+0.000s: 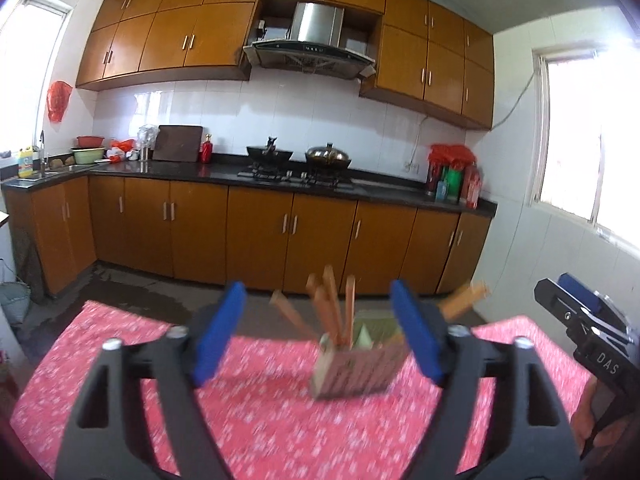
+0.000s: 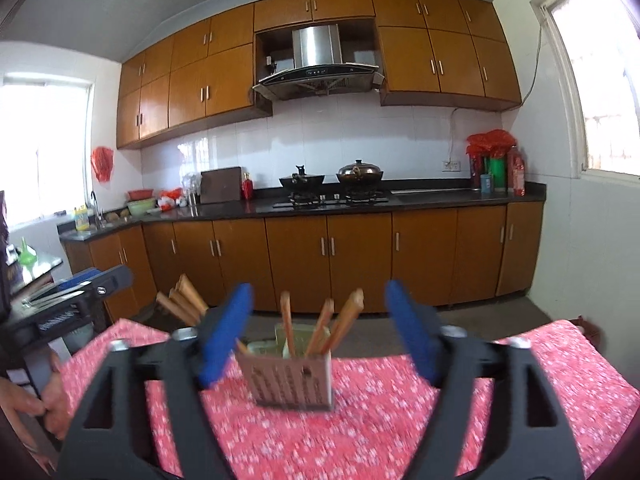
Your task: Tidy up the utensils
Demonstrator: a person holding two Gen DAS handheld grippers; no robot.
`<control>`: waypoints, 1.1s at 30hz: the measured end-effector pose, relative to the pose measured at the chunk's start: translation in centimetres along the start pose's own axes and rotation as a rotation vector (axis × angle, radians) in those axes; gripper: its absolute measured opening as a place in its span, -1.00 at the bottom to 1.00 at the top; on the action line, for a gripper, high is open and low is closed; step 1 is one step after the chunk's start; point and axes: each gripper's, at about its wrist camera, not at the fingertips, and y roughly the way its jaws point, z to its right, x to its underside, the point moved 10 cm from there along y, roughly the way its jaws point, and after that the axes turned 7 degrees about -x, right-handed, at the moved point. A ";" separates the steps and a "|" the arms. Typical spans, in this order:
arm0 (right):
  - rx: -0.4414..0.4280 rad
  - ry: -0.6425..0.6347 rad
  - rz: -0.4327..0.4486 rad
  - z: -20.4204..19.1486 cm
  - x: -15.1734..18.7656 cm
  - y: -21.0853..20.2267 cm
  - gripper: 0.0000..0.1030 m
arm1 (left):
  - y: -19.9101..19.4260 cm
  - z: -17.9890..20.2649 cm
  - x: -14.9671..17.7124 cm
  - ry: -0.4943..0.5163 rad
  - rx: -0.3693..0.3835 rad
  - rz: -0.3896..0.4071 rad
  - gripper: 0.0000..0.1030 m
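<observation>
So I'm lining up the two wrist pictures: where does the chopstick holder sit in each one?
Left wrist view: the chopstick holder stands on the red tablecloth, low and right of centre, near the right blue pad of the open left claw.
Right wrist view: the holder is low, near centre, inside the open right claw.
Shared landmark: the range hood.

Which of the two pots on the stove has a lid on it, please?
The right-hand pot on the stove, the shiny domed one with a knob on top. The dark wok beside it, on the left burner, has no such domed lid.
</observation>
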 end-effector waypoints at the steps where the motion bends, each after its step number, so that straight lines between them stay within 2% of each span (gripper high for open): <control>1: 0.009 -0.011 -0.007 -0.3 0.8 -0.7 0.87 | -0.9 -0.3 1.1 0.012 -0.011 -0.013 0.68; 3: 0.027 -0.036 -0.015 -0.8 2.3 -1.7 0.94 | -2.6 -0.7 3.0 0.023 -0.026 -0.017 0.85; 5: 0.061 -0.067 -0.021 -1.2 3.9 -2.8 0.97 | -4.1 -1.2 4.7 0.037 -0.059 -0.009 0.92; 9: 0.072 -0.063 -0.051 -1.7 6.5 -4.2 0.97 | -6.5 -1.5 8.4 0.083 -0.113 -0.008 0.92; 17: 0.096 -0.042 -0.087 -2.0 10.7 -6.5 0.97 | -8.3 -1.7 13.0 0.083 -0.110 -0.040 0.92; 26: 0.124 0.009 -0.132 -1.8 15.3 -8.0 0.97 | -9.7 -1.5 15.9 0.132 -0.129 -0.027 0.92; 33: 0.150 0.011 -0.126 -1.7 15.9 -8.5 0.97 | -9.8 -1.9 17.1 0.114 -0.130 -0.045 0.92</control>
